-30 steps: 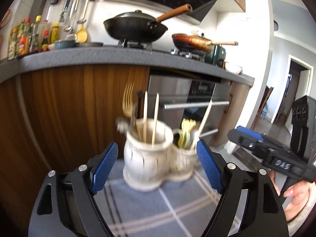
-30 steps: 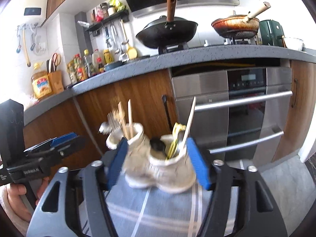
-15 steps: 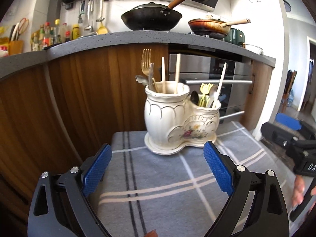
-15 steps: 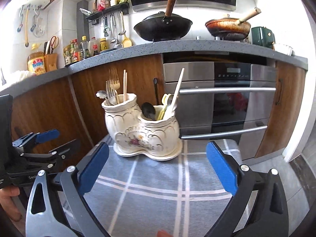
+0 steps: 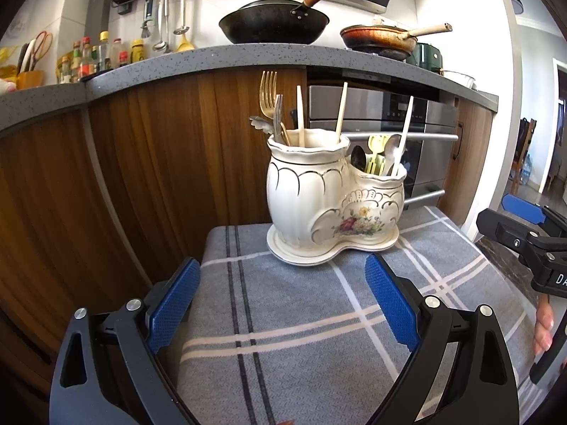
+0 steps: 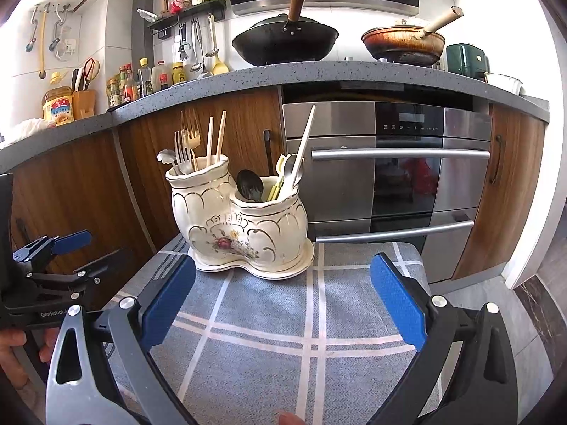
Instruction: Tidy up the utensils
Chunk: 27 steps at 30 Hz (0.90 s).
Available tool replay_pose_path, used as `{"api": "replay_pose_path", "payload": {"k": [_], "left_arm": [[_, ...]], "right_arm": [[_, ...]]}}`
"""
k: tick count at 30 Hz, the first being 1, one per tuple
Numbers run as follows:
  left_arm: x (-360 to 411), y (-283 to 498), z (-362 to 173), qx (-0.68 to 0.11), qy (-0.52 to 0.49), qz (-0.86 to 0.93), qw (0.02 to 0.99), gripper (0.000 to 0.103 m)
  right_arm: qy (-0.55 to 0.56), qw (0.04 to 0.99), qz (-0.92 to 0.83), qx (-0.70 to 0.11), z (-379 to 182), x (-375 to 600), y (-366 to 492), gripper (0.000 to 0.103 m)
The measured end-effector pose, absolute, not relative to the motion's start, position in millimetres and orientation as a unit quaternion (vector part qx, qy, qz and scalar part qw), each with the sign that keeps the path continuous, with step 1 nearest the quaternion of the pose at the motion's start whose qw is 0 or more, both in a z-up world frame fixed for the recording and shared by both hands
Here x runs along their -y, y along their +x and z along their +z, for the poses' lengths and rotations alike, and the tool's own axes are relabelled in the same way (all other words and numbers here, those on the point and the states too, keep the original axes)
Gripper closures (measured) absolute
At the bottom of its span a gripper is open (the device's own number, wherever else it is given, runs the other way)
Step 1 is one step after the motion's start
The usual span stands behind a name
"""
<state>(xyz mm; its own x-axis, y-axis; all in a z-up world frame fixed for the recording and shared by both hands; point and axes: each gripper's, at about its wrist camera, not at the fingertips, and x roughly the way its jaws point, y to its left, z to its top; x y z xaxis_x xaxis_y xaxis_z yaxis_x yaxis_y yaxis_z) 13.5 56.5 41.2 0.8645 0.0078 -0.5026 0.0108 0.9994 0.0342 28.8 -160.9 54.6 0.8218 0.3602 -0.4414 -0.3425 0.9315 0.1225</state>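
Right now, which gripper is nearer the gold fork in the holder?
Left, narrowly. The left gripper sits off the tall pot's side, where the gold fork stands; the right gripper faces the shorter pot's side. Both are open, apart from the holder.

The holder stands on the cloth, near its back edge. Forks and chopsticks stand in its left pot, spoons in its right. Behind it are cabinets and the oven. On the counter above sit a wok and, right of it, a pan.

bright daylight | sharp focus | fisheye-bent, dark-vignetted edges
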Motion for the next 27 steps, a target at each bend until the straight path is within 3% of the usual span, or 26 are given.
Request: {"api": "replay_pose_path", "payload": {"k": [27], "left_arm": [[-52.5, 13.7, 37.9, -0.26, 0.018, -0.007, 0.965, 0.009]], "right_arm": [[0.008, 0.954, 0.186, -0.235, 52.8, 161.9, 26.2, 0.006]]}}
